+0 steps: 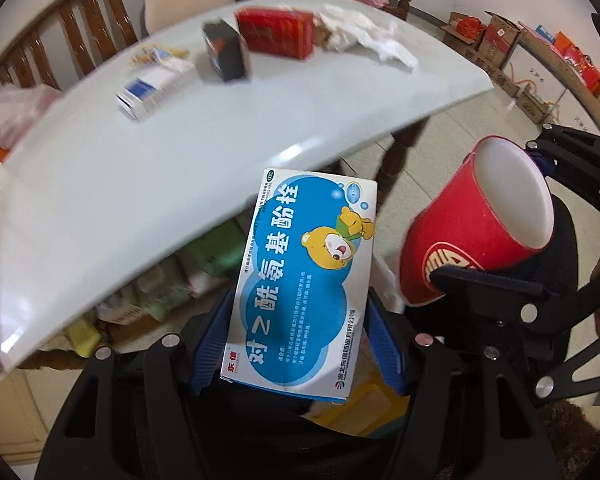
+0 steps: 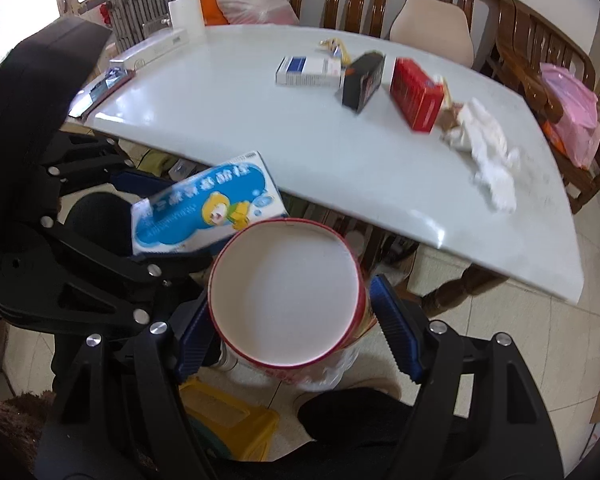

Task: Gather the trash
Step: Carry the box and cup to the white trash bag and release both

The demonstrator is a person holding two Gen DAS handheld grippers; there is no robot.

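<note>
In the left wrist view, the left gripper (image 1: 300, 340) pinches a blue-and-white medicine box (image 1: 300, 280) printed with a cartoon bear, its blue ribbed pads pressed against the box's two long sides. The box is off the white table (image 1: 160, 184), just past its near edge. To the right, the right gripper (image 1: 452, 280) clamps a red paper cup (image 1: 472, 232), tipped so its white inside faces the camera. Far back on the table lie more things to gather: a white-and-blue carton (image 1: 152, 90), a black box (image 1: 226, 54), a red box (image 1: 276, 36) and crumpled white tissue (image 1: 364, 36) at the far right.

In the right wrist view, the cup (image 2: 284, 296) fills the near middle, mouth toward the lens and empty, with the right gripper's (image 2: 292, 332) blue pads (image 2: 396, 332) touching it on either side. The medicine box (image 2: 208, 204) shows at the left in the left gripper (image 2: 172, 216), just beside the cup's rim. Both are below the table's (image 2: 260, 128) near edge, over tiled floor. A yellow plastic item (image 2: 228, 420) sits low in the frame; I cannot tell what it is. On the far side remain the carton (image 2: 308, 72), black box (image 2: 362, 80), red box (image 2: 416, 94), tissue (image 2: 484, 148) and a small yellow wrapper (image 2: 336, 46).

As I judge it, two pieces are lifted but not yet dropped, and four or five remain, so the job is under halfway.
</note>
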